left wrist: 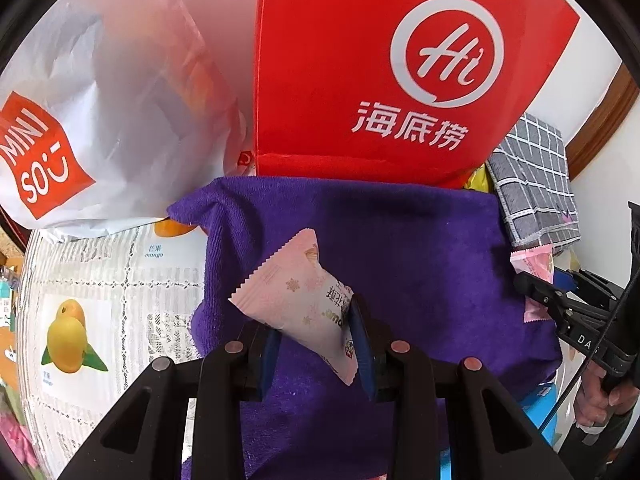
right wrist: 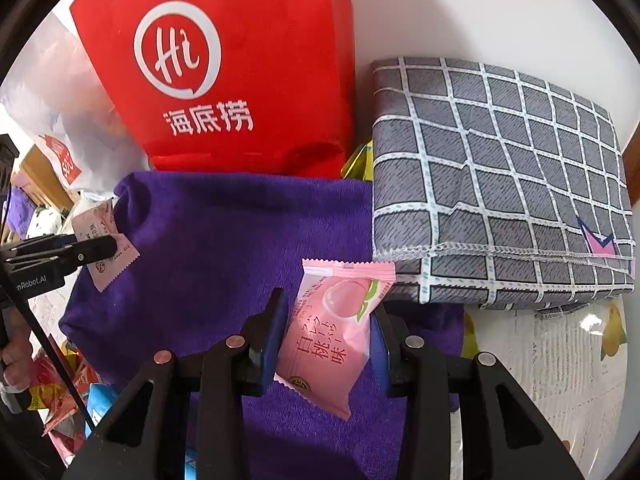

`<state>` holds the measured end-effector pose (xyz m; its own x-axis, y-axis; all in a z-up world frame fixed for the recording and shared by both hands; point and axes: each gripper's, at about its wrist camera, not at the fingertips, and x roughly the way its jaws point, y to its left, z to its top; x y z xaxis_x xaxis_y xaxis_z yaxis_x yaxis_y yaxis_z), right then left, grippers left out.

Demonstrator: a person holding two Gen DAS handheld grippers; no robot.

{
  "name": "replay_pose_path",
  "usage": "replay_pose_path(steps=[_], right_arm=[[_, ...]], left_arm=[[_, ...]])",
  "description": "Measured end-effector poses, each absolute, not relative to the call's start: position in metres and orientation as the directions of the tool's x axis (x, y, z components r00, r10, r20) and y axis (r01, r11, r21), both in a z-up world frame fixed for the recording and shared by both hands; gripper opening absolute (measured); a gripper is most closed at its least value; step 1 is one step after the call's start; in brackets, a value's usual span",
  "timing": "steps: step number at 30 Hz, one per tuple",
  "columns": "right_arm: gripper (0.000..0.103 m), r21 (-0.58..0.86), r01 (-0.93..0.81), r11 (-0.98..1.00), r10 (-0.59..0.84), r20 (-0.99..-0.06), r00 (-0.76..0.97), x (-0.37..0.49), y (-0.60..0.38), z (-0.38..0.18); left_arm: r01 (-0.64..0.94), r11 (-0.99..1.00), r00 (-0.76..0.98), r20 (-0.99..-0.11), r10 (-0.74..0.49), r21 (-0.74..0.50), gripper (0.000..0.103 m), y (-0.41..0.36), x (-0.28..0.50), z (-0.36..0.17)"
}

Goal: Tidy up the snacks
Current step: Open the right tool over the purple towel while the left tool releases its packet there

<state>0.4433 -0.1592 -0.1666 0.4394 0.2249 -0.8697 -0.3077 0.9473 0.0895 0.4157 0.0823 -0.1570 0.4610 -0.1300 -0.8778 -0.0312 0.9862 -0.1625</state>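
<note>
Snacks sit in both my grippers, one sachet apiece, above a purple towel [left wrist: 400,248] spread on the table.

Farthest left in my left wrist view, a white Miniso plastic bag [left wrist: 80,120] slumps on a lace-patterned tablecloth printed with mangoes [left wrist: 100,320]. Next to it stands a red Haidilao paper bag [left wrist: 380,80], its base touching the towel's far edge. My left gripper [left wrist: 316,344] is narrowed onto a pale pink snowflake-print sachet [left wrist: 296,296]: the blue pads [left wrist: 362,344] press the packet's lower end, while its crimped top tilts up and to the left, clear of the towel. At the right edge of this view my right gripper [left wrist: 536,292] reaches in from the side, with my hand [left wrist: 600,392] wrapped round its handle.

In my right wrist view, my left gripper [right wrist: 112,246] comes in from the left with its sachet [right wrist: 104,248] over the towel's [right wrist: 220,240] left corner. Loose snack packets [right wrist: 56,392] lie heaped low on the left. My right gripper [right wrist: 328,344] is closed to a narrow gap on a pink white-peach sachet [right wrist: 332,336], held nearly upright with its sealed top edge uppermost. To the right, a folded grey checked cloth [right wrist: 500,180] lies just beside the towel, against the white wall.
</note>
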Motion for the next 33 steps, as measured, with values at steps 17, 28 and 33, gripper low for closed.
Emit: replay_pose_path(steps=[17, 28, 33], right_arm=[[0.039, 0.061, -0.310, 0.949, 0.184, -0.904, 0.386, 0.448, -0.152, -0.182], [0.063, 0.039, -0.331, 0.943, 0.187, -0.885, 0.426, 0.440, -0.145, -0.173], [0.071, 0.021, -0.355, 0.935, 0.206, -0.846, 0.491, 0.429, -0.140, -0.152]], left_arm=[[-0.038, 0.990, 0.422, -0.900, -0.107, -0.135, 0.032, 0.074, 0.421, -0.173], [-0.039, 0.989, 0.420, -0.901, -0.110, -0.139, 0.032, 0.077, 0.420, -0.170], [-0.036, 0.990, 0.425, -0.899, -0.109, -0.137, 0.041, 0.080, 0.419, -0.167]])
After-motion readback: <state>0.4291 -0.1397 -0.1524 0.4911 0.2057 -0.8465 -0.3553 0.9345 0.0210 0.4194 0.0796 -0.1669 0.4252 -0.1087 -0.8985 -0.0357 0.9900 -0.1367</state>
